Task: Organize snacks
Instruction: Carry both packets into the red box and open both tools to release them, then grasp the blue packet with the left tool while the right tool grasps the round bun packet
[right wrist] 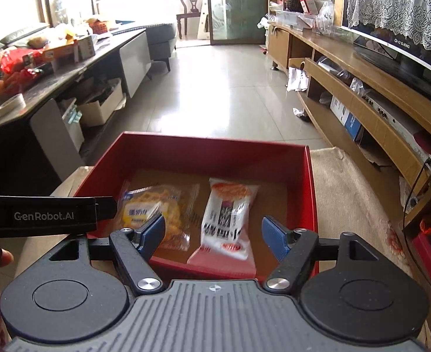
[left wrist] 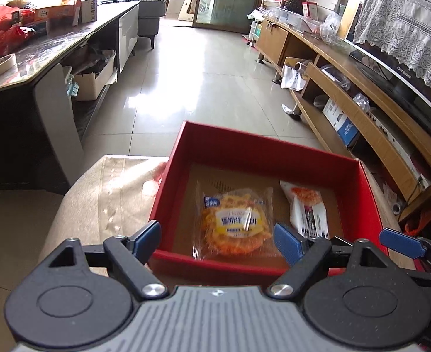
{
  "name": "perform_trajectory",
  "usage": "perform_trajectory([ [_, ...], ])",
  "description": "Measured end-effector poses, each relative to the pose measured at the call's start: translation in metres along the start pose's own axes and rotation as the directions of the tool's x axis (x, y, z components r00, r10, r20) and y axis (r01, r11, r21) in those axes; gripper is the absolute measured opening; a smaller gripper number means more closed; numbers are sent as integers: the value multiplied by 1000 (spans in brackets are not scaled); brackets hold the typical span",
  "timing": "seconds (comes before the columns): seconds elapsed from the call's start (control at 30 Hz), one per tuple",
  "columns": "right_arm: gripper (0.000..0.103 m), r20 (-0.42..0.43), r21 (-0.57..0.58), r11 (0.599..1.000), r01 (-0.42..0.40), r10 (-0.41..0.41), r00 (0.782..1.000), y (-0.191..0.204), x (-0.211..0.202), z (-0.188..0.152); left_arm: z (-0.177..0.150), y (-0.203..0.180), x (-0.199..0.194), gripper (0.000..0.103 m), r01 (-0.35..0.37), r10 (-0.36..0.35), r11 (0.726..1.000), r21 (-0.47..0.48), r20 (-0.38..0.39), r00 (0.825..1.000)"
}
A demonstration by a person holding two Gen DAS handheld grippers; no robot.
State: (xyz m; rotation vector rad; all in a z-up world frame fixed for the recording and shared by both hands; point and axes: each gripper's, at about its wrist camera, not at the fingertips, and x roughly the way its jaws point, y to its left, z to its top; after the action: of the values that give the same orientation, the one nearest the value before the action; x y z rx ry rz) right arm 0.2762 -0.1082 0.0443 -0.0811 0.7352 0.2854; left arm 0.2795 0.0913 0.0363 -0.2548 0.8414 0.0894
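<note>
A red open box (left wrist: 262, 149) (right wrist: 203, 146) stands on a beige-covered surface. Inside lie a clear packet with a yellow pastry (left wrist: 236, 223) (right wrist: 157, 208) on the left and a white and red snack packet (left wrist: 306, 208) (right wrist: 227, 217) on the right. My left gripper (left wrist: 218, 240) is open and empty, just above the box's near wall, over the yellow packet. My right gripper (right wrist: 214, 236) is open and empty, at the near wall over the white and red packet. The right gripper's blue finger (left wrist: 400, 242) shows at the right of the left wrist view.
The beige cloth surface (left wrist: 110, 193) (right wrist: 350, 199) carries the box. A dark cluttered table (left wrist: 39, 47) stands to the left, a wooden TV cabinet (left wrist: 362, 99) to the right. Tiled floor (left wrist: 203, 82) lies beyond.
</note>
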Motion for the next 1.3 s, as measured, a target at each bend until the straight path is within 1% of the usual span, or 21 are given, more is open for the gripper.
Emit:
perform_trajectory([
  [0.07,83,-4,7,1000,-2,2,1000,1,-5,-5,-6,4,-5,80,10,-10,1000,-10,-8,1000],
  [0.27,84,-29,-6,1000,-14,14,999,11,-14,-23,-26,15,-16,80,3,-3,1000,-3,-44,999],
  [0.47,85,-90,4,999,-32,33,995,15,-19,-46,-52,21,-29,80,17,-15,1000,16,-82,996],
  [0.57,86,-121,-8,999,-32,31,992,20,-20,-58,-67,25,-36,80,15,-12,999,28,-102,995],
  [0.7,87,-155,-23,999,-46,42,987,28,-24,-73,-85,38,-45,80,14,-13,1000,8,-134,991],
  [0.83,91,-198,-41,997,-68,58,978,36,-25,-84,-101,52,-56,80,8,-11,1000,-20,-156,988],
  [0.93,94,-217,-53,996,-75,62,974,42,-23,-89,-114,60,-63,80,3,-8,1000,-27,-185,983],
  [1.1,98,-239,-91,992,-86,62,969,53,-18,-93,-139,70,-68,80,-2,-4,1000,-24,-245,969],
  [1.2,98,-257,-111,990,-86,55,965,59,-12,-97,-147,74,-67,80,-26,24,1000,-7,-263,964],
  [1.3,98,-282,-109,989,-96,62,958,64,-6,-99,-152,79,-61,81,-46,41,999,-11,-284,958],
])
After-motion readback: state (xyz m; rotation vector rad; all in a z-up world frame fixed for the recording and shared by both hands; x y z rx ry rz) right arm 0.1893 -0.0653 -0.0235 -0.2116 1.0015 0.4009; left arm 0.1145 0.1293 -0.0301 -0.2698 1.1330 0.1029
